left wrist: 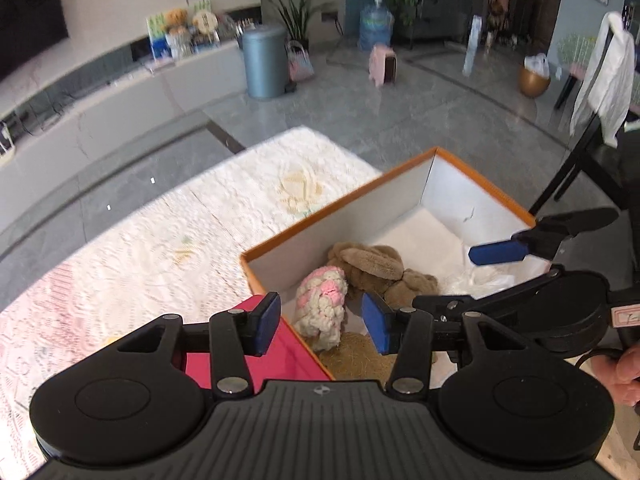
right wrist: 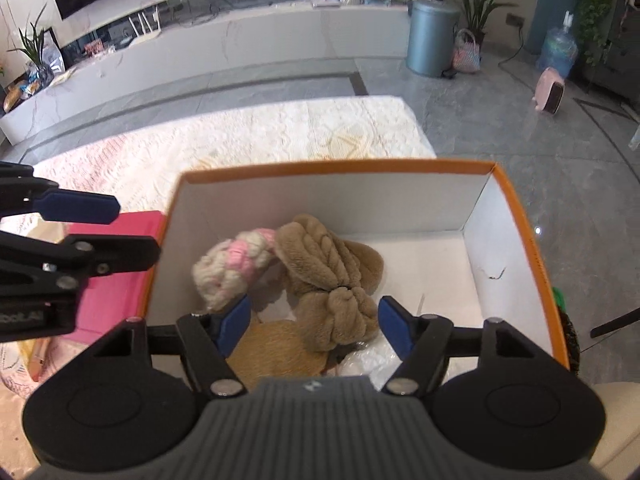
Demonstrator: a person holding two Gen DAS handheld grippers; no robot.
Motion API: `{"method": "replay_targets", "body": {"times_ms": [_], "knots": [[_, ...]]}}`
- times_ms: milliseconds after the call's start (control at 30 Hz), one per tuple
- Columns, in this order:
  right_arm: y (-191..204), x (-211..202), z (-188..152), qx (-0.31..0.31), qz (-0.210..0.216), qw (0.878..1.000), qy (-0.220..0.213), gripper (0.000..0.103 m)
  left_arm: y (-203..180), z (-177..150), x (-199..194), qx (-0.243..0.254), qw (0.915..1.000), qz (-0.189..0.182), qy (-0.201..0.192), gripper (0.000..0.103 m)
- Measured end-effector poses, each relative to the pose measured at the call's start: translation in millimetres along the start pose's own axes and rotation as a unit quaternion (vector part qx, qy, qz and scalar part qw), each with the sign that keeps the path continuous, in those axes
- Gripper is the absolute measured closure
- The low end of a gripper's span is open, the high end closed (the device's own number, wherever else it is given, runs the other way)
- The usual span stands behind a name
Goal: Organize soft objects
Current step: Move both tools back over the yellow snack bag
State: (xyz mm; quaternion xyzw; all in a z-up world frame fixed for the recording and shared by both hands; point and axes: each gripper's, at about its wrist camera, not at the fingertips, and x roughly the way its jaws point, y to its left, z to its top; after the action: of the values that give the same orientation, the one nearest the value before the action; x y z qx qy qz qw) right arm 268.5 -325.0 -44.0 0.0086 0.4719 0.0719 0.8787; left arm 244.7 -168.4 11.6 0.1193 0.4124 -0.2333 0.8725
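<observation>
An orange-rimmed white box (left wrist: pixel 348 200) (right wrist: pixel 336 168) stands on the lace-covered table. Inside lie a pink-and-white knitted headband (left wrist: pixel 322 300) (right wrist: pixel 228 264), a brown plush knotted headband (left wrist: pixel 372 266) (right wrist: pixel 328 280) and a tan fuzzy piece (left wrist: pixel 352 356) (right wrist: pixel 276 352). My left gripper (left wrist: pixel 322 322) is open and empty above the box's near-left corner. My right gripper (right wrist: pixel 314 326) is open and empty, just above the brown headband; it also shows in the left wrist view (left wrist: pixel 500 252).
A pink box (left wrist: pixel 280 352) (right wrist: pixel 116 280) lies against the orange box's left side. Crinkled clear plastic (left wrist: pixel 480 276) (right wrist: pixel 364 360) lies in the box. The lace tablecloth (left wrist: pixel 180 232) spreads to the left. A black chair with white cloth (left wrist: pixel 608 80) stands at right.
</observation>
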Motion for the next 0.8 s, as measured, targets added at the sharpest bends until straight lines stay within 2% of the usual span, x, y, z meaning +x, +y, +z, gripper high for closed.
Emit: {"method": "replay_targets", "body": {"times_ms": [167, 400, 567, 800], "knots": [[23, -36, -13, -0.014, 0.003, 0.999, -0.033, 0.033, -1, -22, -46, 0.000, 0.9986, 0.011, -0.053, 0.047], [57, -84, -33, -0.021, 0.017, 0.996, -0.089, 0.033, 8, -61, -99, -0.038, 0.9922, 0.025, -0.116, 0.047], [89, -103, -56, -0.013, 0.041, 0.991, -0.124, 0.033, 28, -106, -129, -0.084, 0.9816, 0.072, -0.156, 0.047], [140, -90, -89, 0.001, 0.104, 0.987, -0.125, 0.033, 65, -173, -150, -0.180, 0.9636, 0.115, -0.160, 0.047]]}}
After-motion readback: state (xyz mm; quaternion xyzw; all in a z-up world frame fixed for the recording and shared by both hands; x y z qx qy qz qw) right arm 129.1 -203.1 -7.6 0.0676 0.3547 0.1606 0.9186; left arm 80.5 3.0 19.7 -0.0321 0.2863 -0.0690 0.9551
